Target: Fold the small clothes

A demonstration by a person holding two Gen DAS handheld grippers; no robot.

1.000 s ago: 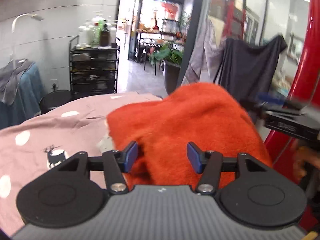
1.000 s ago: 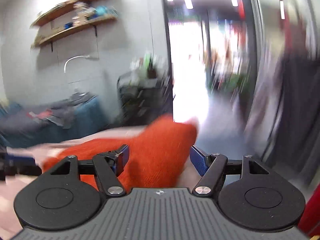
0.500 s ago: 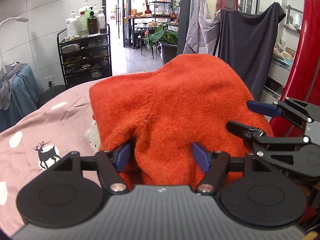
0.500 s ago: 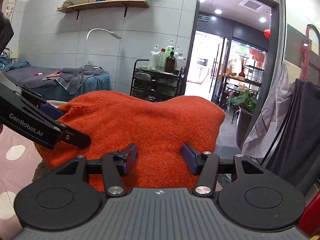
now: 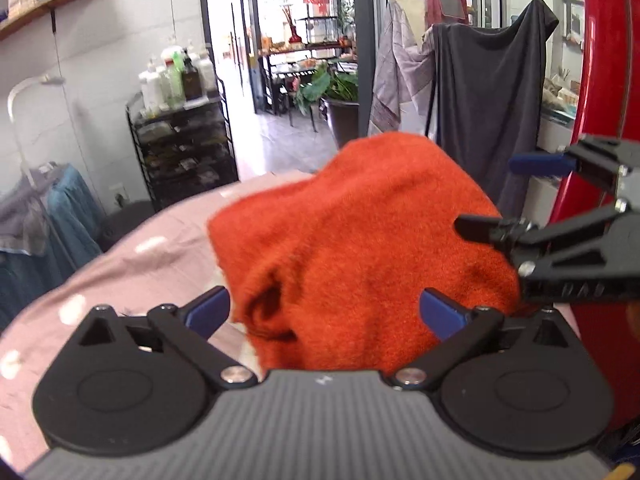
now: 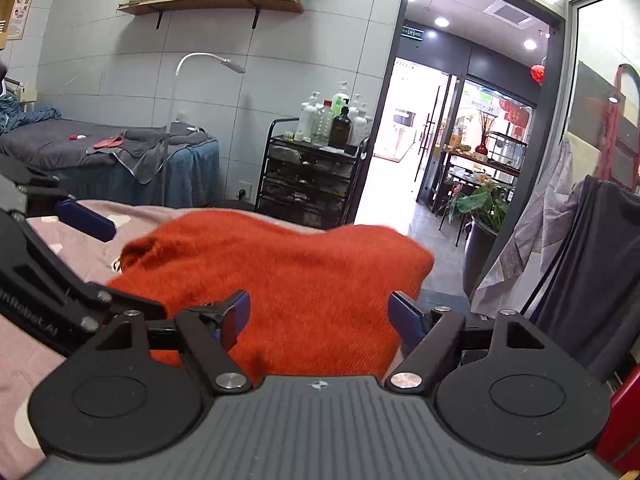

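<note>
The orange sweater [image 5: 360,240] lies between both grippers' spread jaws.

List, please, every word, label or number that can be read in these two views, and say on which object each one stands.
"nRobot.AI": on the left gripper, its start cut off by the right-wrist view's edge.
"2F": on a sign beyond the doorway, faint.
Embossed letters on the right gripper: blurred, unreadable.
Green sign above the doorway: too small to read.
Poster at the wall's left edge: characters too small.
Bottle labels on the black cart: unreadable.
</note>
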